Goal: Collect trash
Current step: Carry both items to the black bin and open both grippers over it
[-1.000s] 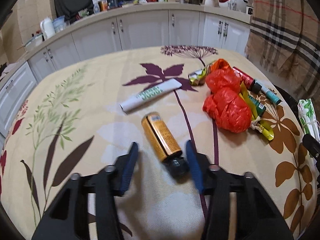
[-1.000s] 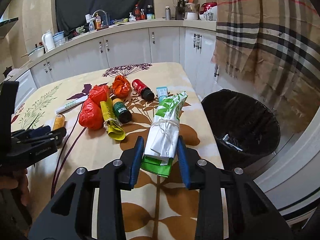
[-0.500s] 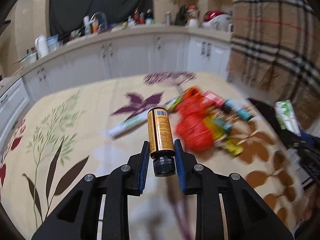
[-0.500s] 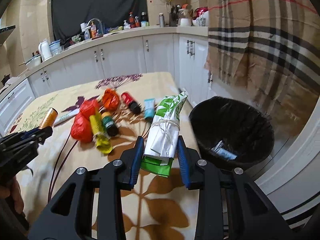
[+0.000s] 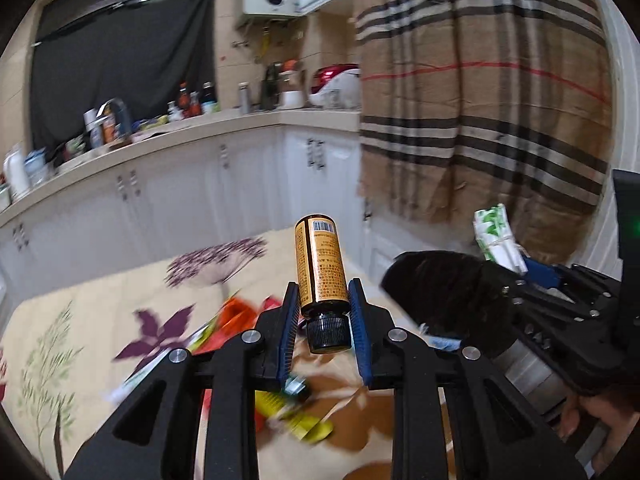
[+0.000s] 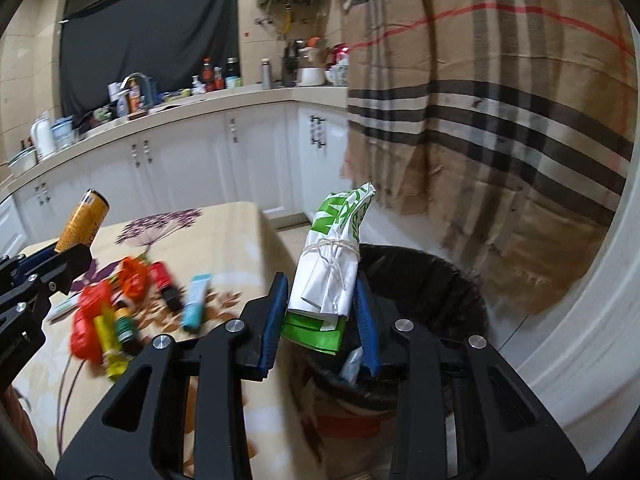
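Kitchen w/ white cabinets [image 6: 192,160] along the back wall, cluttered counter above, plaid curtain [image 6: 500,120] on the right. Table [image 6: 224,232] under a beige floral cloth carries a blurred trash pile: red plastic bags [image 6: 86,332], orange wrapper [image 6: 134,276], yellow packet [image 6: 108,340], red bottle w/ black cap [image 6: 164,280], light blue tube [image 6: 196,300]. Black-lined trash bin [image 6: 436,280] stands on the floor just off the table's right edge, w/ some pale scraps already inside. Left gripper [image 5: 324,320] is lifted above the table, jaws narrow, clamped on an amber bottle [image 5: 320,264] near its black cap, base pointing up and away. Right gripper [image 6: 320,308] has its jaws pinched on a green-and-white bag bundle [image 6: 332,264] tied w/ string, held over the near rim of the bin.
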The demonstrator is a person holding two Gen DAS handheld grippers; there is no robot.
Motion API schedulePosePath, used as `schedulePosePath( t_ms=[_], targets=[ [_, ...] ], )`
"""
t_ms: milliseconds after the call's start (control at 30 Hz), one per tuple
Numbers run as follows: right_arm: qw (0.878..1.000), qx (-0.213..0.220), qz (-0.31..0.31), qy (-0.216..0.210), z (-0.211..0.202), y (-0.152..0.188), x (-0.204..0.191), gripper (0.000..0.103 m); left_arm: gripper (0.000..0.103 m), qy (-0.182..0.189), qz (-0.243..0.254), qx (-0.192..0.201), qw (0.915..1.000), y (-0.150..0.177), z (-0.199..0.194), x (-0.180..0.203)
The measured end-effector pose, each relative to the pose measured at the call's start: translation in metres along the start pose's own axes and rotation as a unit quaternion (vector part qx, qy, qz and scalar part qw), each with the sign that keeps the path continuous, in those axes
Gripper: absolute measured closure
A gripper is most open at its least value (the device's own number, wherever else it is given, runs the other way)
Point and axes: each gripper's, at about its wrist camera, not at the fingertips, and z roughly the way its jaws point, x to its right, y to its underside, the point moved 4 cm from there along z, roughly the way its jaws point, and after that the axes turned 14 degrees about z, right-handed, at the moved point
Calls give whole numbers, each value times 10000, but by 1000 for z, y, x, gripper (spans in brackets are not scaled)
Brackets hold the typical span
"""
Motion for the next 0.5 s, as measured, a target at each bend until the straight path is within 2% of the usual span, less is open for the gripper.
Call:
schedulePosePath(
  t_ms=[233,500],
  targets=[
    [9992,44,172,367,24,-15,25,71,77,206,266,23,9994,-27,38,30],
    [9975,6,245,662,49,-22,45,70,77,385,427,-143,9982,-43,80,53]
  ],
)
